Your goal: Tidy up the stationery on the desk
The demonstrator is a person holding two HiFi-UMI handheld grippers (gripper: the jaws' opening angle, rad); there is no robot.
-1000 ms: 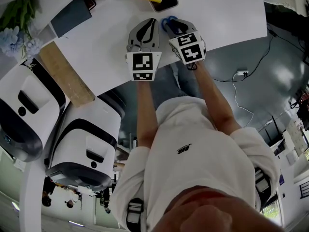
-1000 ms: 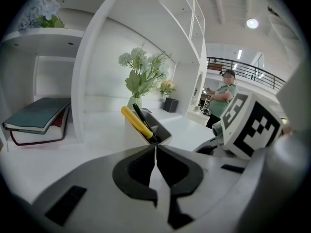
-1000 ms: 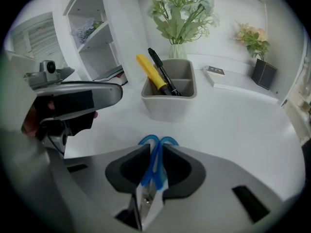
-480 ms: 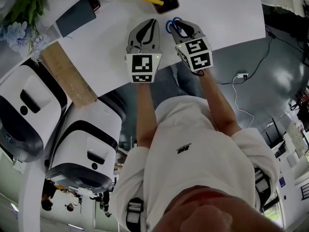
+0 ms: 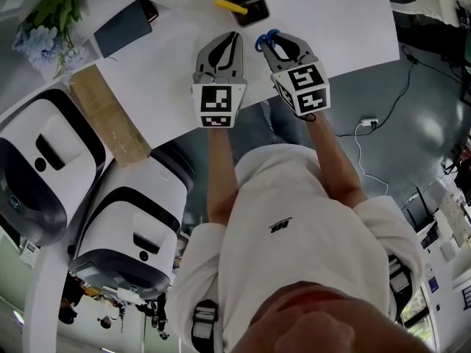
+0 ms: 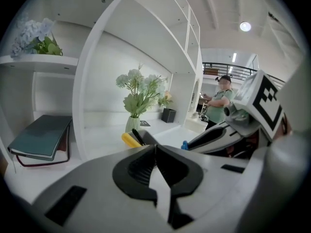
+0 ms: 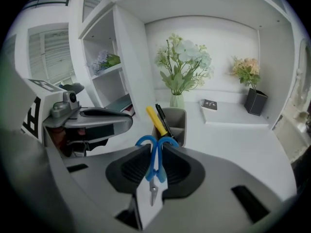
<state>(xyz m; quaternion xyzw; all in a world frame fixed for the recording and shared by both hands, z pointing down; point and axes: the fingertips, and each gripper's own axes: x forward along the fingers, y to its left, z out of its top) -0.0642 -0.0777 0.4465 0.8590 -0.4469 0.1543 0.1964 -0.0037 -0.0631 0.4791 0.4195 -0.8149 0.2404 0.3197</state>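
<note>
The right gripper (image 7: 155, 149) has its jaws part-way closed, and they have just been tightening, on a pair of blue-handled scissors (image 7: 156, 169). These stand between the pads with the handle loops poking out past the tips. Just to its left, the left gripper (image 6: 155, 149) has its jaws together on nothing.

Directly ahead of the scissors stands a grey pen holder (image 7: 177, 123), which already has a yellow marker (image 7: 155, 120) and a black pen (image 7: 163, 115) in it. Beyond it and to the right, a small notebook (image 7: 210, 104) lies on the white desk (image 7: 233, 140).

The tidying looks partly done. The scissors are picked up but not yet put away, probably into the holder, and the notebook may still need a place.
</note>
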